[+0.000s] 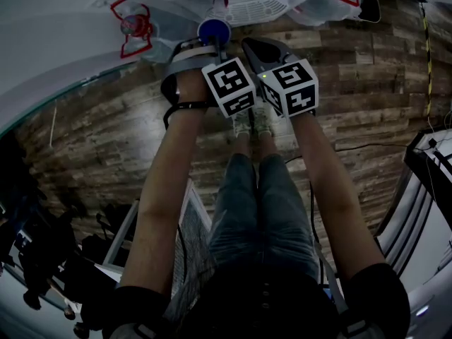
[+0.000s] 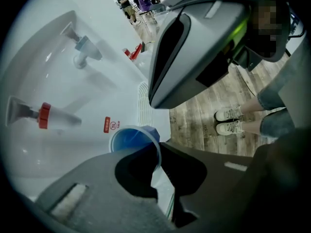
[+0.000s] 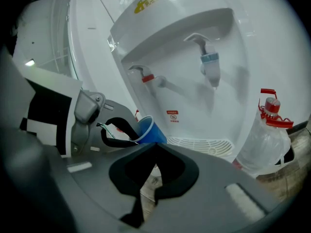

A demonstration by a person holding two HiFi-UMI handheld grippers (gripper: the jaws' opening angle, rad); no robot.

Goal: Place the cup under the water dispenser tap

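The blue cup [image 1: 214, 30] hangs tilted in my left gripper [image 1: 216, 48], which is shut on its rim. In the left gripper view the cup's [image 2: 130, 141] open mouth faces the camera, and the jaws [image 2: 159, 148] pinch its near wall. It sits in front of the white dispenser's recess, above the drip tray [image 3: 201, 143]. The cup [image 3: 149, 130] is below and left of the red tap [image 3: 148, 78]. The blue tap [image 3: 210, 62] is further right. My right gripper [image 3: 155, 147] is shut and holds nothing, close beside the left one [image 3: 114, 130].
A clear bottle with a red cap [image 3: 266, 132] stands right of the dispenser, and another [image 1: 134, 27] stands to its left. The wood-pattern floor [image 1: 367, 90] runs below. The person's shoes [image 2: 228, 121] are close to the dispenser base. White equipment [image 1: 431, 189] stands at the right edge.
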